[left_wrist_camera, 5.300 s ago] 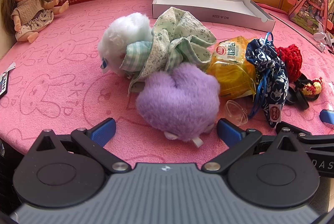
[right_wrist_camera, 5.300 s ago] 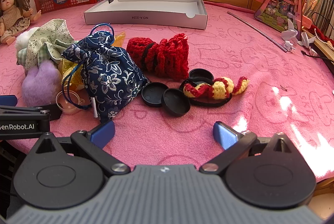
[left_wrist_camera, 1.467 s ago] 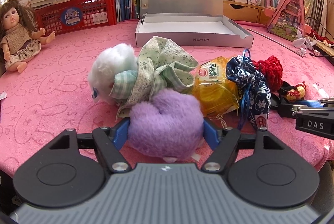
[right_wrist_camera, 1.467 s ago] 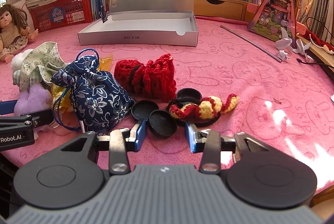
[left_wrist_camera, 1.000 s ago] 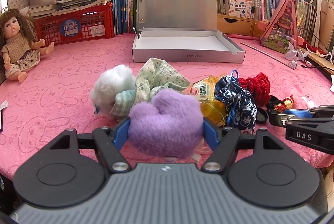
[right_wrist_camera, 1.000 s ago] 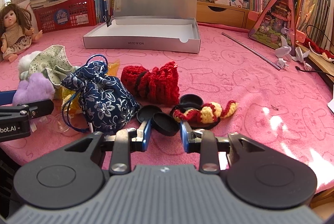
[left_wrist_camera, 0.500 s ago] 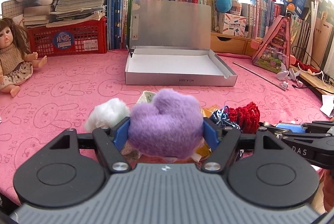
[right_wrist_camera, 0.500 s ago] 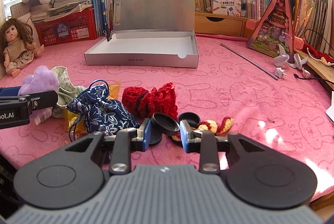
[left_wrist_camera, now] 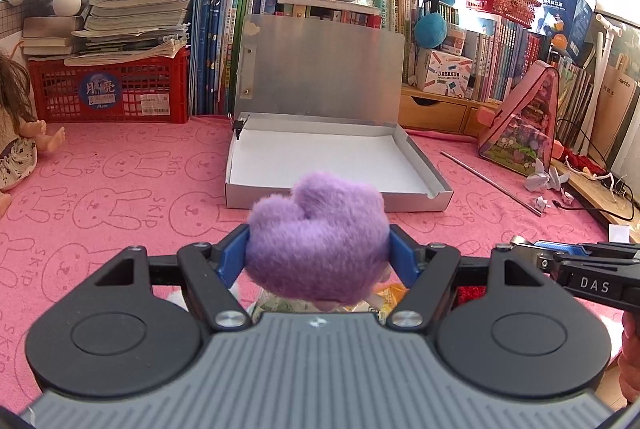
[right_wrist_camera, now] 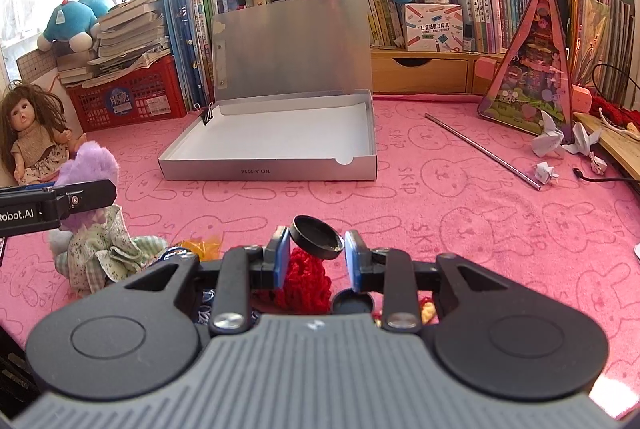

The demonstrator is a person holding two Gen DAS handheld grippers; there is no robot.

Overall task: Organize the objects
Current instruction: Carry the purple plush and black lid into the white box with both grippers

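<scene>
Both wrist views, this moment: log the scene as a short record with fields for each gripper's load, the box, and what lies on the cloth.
left gripper: shut on fluffy purple plush toy, held clear of the cloth
right gripper: shut on round black lid, tilted between the pads
open silver cardboard box: lid upright, white floor bare
pink bunny-print cloth: red crocheted pouch, green floral fabric bundle, another black lid
</scene>
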